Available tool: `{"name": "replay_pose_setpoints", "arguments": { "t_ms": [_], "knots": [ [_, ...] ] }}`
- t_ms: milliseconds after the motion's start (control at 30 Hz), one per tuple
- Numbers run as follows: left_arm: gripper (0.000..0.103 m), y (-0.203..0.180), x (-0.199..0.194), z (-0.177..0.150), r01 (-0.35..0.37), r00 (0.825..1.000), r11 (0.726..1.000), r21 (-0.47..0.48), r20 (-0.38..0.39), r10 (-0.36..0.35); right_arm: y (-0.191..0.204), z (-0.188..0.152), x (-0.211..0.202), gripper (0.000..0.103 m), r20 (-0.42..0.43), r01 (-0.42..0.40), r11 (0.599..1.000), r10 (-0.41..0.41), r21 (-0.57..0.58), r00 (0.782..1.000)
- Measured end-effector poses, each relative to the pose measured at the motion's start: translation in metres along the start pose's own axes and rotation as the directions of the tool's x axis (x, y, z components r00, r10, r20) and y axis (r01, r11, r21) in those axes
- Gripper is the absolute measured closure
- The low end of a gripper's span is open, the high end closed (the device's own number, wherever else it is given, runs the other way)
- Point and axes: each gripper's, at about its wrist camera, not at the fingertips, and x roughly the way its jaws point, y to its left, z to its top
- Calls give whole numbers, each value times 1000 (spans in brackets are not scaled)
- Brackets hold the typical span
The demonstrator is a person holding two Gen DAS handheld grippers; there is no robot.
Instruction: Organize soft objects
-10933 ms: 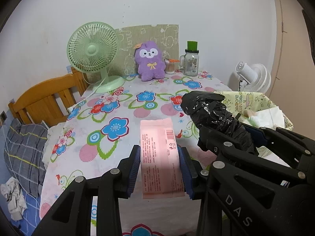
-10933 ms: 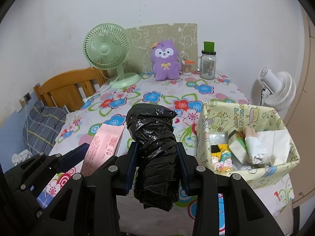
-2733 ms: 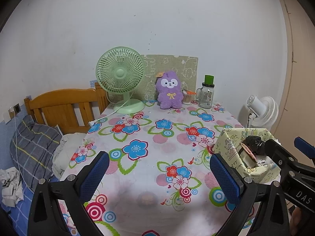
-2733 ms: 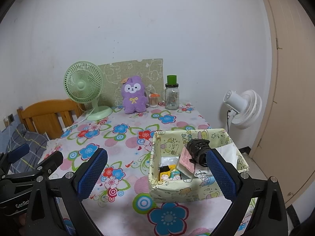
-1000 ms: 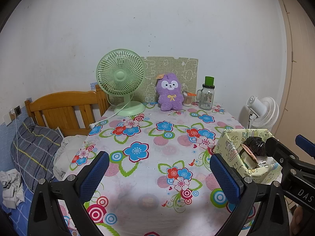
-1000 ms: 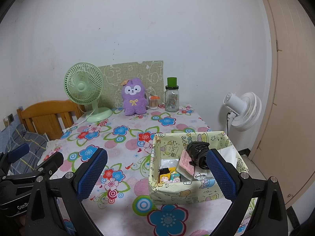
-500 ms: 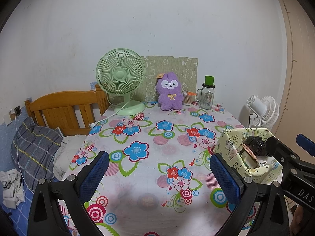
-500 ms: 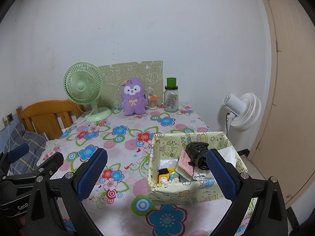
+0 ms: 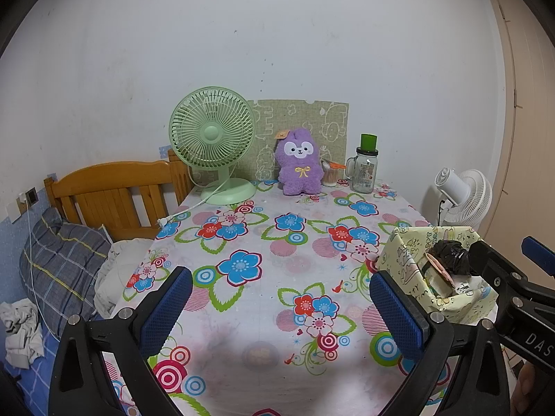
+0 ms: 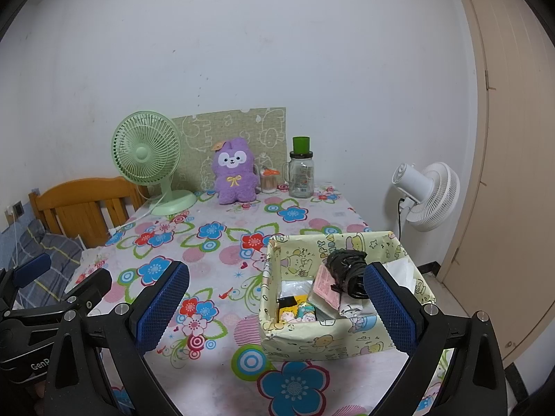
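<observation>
From the left wrist view, our left tongs hang wide apart and empty above the flowered tabletop. The box sits off to the right of them at the tabletop's edge, with the black bag roll poking up inside it, and our right tongs reach in just beside the box. A purple plush stands upright well beyond the box, at the wall.

Over to the right wrist view: our right tongs are spread wide too, gripping nothing. The box lies right ahead, the black bag roll and a pink packet leaning on the other packets in it.

We judge the sorting nearly done. If the plush counts as the last soft thing, we'd do well to close on its middle gently, lift it clear of the jar beside it, and lower it into the box rather than drop it.
</observation>
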Motion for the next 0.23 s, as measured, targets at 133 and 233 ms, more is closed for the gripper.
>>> {"name": "replay_pose_setpoints", "arguments": {
  "t_ms": [133,233],
  "knots": [
    [0,0,0,0,2,1000,1000,1,1,-2,-1,0,0,1,2,2,1000,-2,2,1000],
    [0,0,0,0,2,1000,1000,2,1,-2,-1,0,0,1,1,2,1000,-2,2,1000]
  ]
}}
